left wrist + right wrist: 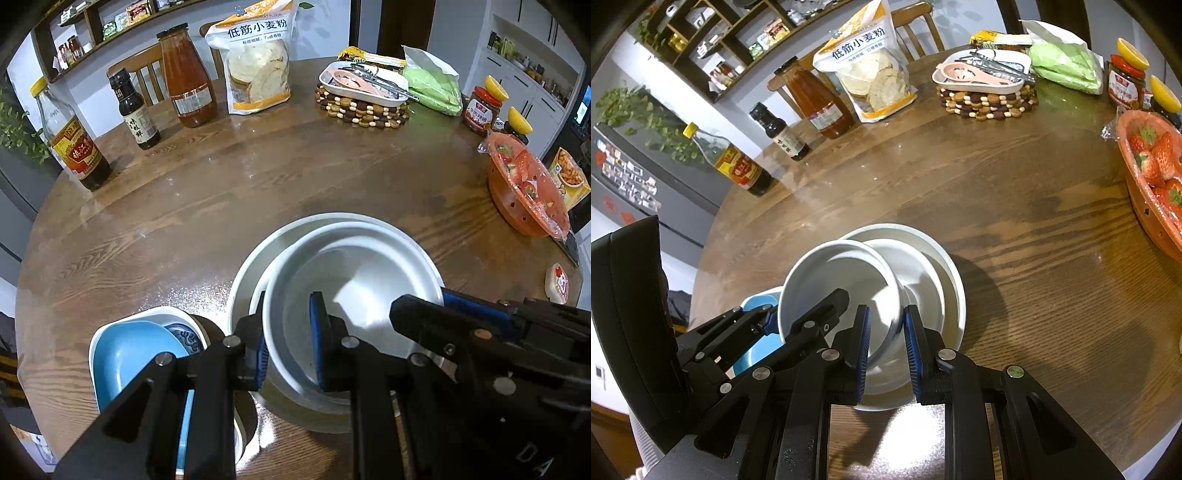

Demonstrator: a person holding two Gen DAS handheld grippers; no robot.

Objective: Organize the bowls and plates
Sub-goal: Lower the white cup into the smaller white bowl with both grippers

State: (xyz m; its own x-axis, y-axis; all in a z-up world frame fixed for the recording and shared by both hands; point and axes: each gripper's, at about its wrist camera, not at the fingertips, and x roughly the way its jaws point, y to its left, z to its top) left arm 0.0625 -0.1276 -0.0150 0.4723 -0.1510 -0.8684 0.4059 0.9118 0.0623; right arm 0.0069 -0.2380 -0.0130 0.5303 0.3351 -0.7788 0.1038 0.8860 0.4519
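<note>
With both my hand-held grippers pinching opposite rims of the white bowl [354,280], left hand-held gripper [288,343] and right hand-held gripper [886,347] nearly closed, it tilts inside a larger bowl [243,269] just ahead (glazed, slippery, breakable, so hold the rim).

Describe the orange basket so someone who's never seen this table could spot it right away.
On the round wooden table, look along the right edge, beyond the white bowls. The orange basket sits there, just in front of two yellow-lidded jars. It alone is perforated orange plastic, holds strawberries and is covered with clear film.
</note>
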